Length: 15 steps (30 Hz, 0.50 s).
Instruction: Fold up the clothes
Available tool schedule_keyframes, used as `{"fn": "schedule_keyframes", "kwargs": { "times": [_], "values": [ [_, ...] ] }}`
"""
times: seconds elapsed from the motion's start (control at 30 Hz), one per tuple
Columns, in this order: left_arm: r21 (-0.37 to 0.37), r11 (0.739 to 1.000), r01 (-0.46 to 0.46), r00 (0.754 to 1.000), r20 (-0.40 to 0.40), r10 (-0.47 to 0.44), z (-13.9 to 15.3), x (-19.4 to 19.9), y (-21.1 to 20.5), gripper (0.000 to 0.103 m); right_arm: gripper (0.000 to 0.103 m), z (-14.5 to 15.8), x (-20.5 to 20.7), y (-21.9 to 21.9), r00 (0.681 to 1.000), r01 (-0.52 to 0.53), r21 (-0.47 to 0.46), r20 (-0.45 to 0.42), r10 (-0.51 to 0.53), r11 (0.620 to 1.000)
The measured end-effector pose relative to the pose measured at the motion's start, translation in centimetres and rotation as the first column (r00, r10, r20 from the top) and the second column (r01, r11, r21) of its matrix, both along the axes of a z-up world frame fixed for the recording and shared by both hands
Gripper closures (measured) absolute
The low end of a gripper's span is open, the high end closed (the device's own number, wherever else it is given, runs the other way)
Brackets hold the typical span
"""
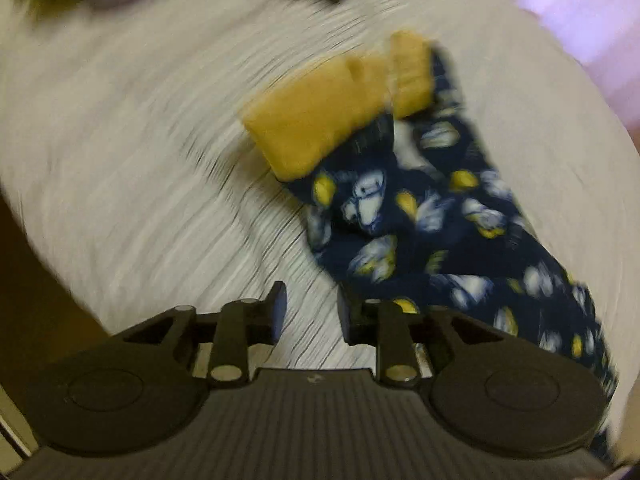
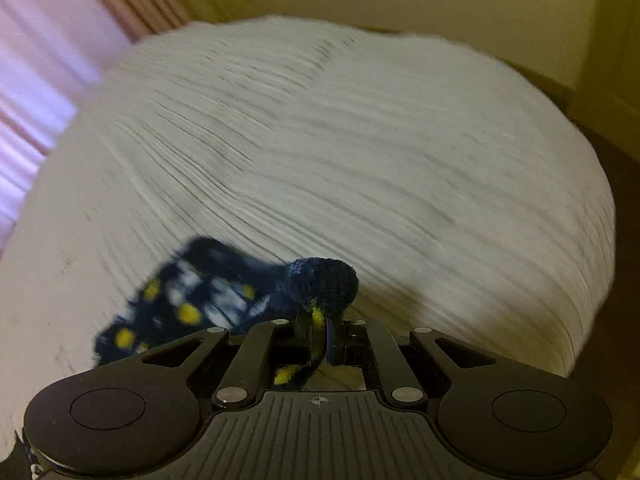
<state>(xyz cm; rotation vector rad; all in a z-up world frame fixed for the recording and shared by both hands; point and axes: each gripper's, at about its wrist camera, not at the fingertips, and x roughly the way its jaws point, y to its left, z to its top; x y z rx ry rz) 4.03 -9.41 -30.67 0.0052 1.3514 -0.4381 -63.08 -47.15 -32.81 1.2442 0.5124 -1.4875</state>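
Your dark navy knitted sock with white and yellow motifs and a mustard-yellow cuff point(image 1: 404, 200) lies limp across the centre and right of the left wrist view on the white ribbed bedspread point(image 1: 140, 160); it looks light, soft and floppy, so it will likely sag wherever you leave it unsupported. Your right gripper point(image 2: 320, 340) is clamped on its dark toe end, low in the middle of the right wrist view. Your left gripper point(image 1: 312, 312) stands apart with nothing between its jaws, bottom centre, so the thicker cuff at upper centre seems the firmest place to take.

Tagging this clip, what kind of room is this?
Probably a bedroom: a white ribbed bedspread, pink curtains beside it, and patterned socks being folded on it.
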Motion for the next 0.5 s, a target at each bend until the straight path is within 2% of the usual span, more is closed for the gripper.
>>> {"fn": "schedule_keyframes", "kwargs": {
  "times": [0.1,0.2,0.23,0.27,0.3,0.33,0.4,0.47,0.5],
  "values": [
    [-0.044,0.992,-0.116,0.993,-0.023,0.116,-2.3,2.0,1.1,0.067,0.099,-1.1,0.3,-0.1,1.000,-0.008,0.037,-0.026,0.009,0.999],
    [-0.100,0.980,-0.173,0.985,-0.030,0.171,-3.7,4.0,0.8,0.063,0.099,-1.7,0.6,0.1,1.000,0.001,0.056,-0.013,0.000,0.998],
    [-0.116,0.976,-0.183,0.983,-0.027,0.181,-4.1,4.5,0.6,0.062,0.083,-2.1,0.6,0.3,1.000,0.021,0.059,0.007,-0.021,0.998],
    [-0.132,0.974,-0.184,0.983,-0.015,0.183,-4.6,5.1,0.4,0.059,0.048,-2.5,0.5,0.4,0.999,0.040,0.062,0.026,-0.042,0.997],
    [-0.134,0.973,-0.187,0.982,0.002,0.189,-4.8,5.5,0.6,0.058,0.033,-2.7,0.5,0.6,0.997,0.059,0.061,0.039,-0.061,0.996],
    [-0.137,0.971,-0.196,0.979,0.019,0.201,-5.0,6.1,0.6,0.056,0.026,-2.7,0.5,0.9,0.996,0.073,0.050,0.038,-0.075,0.996],
    [-0.144,0.966,-0.213,0.975,0.031,0.219,-6.1,7.1,0.5,0.047,0.026,-3.1,0.5,1.1,0.995,0.092,0.028,0.034,-0.093,0.995],
    [-0.151,0.959,-0.241,0.969,0.021,0.246,-7.6,8.2,0.4,0.046,0.026,-4.0,0.2,1.2,0.991,0.115,0.021,0.067,-0.116,0.993],
    [-0.155,0.952,-0.262,0.964,0.002,0.266,-8.5,8.8,0.4,0.050,0.026,-4.5,0.1,1.3,0.988,0.134,0.023,0.078,-0.136,0.991]
  ]
}}
